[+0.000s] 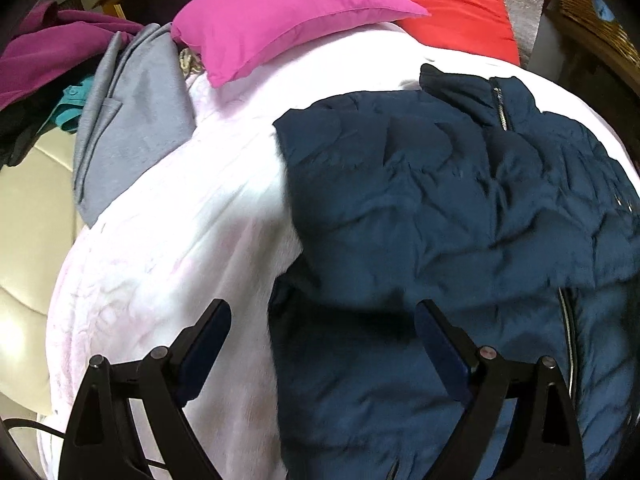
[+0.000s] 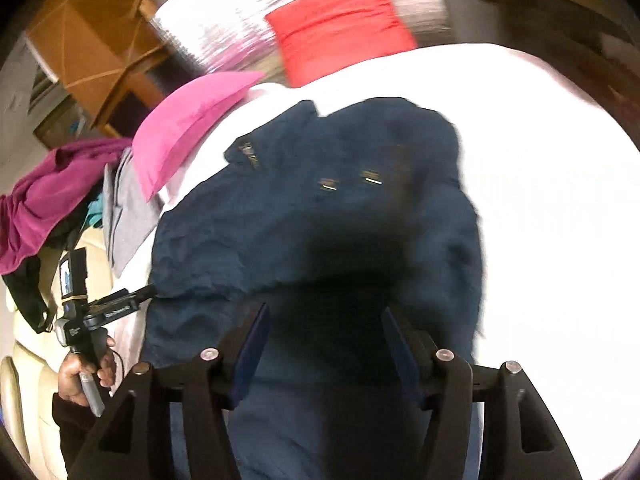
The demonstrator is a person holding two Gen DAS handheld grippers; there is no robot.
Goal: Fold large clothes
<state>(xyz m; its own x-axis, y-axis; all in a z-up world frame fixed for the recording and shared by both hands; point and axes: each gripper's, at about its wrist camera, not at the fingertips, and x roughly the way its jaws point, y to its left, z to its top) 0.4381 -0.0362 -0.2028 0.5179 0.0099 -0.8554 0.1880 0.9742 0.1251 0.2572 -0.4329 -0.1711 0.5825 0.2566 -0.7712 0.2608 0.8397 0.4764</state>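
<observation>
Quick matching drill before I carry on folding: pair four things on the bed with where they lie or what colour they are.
Things:
1. jacket
2. pillow
3. cushion
4. grey garment

Descriptions:
A. red, at the far end
B. navy, spread on the white blanket
C. draped at the blanket's left edge
D. pink, beside the red one

Pairs: 1-B, 2-D, 3-A, 4-C

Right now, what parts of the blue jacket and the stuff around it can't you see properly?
- Navy jacket: hem cut off by the bottom edge in the left wrist view; its right side runs past the frame.
- Jacket middle, right wrist view: dark shadow and blur hide the folds.
- Red cushion: motion-smeared there.
- Clothes pile: mostly cut off at the left edge.
</observation>
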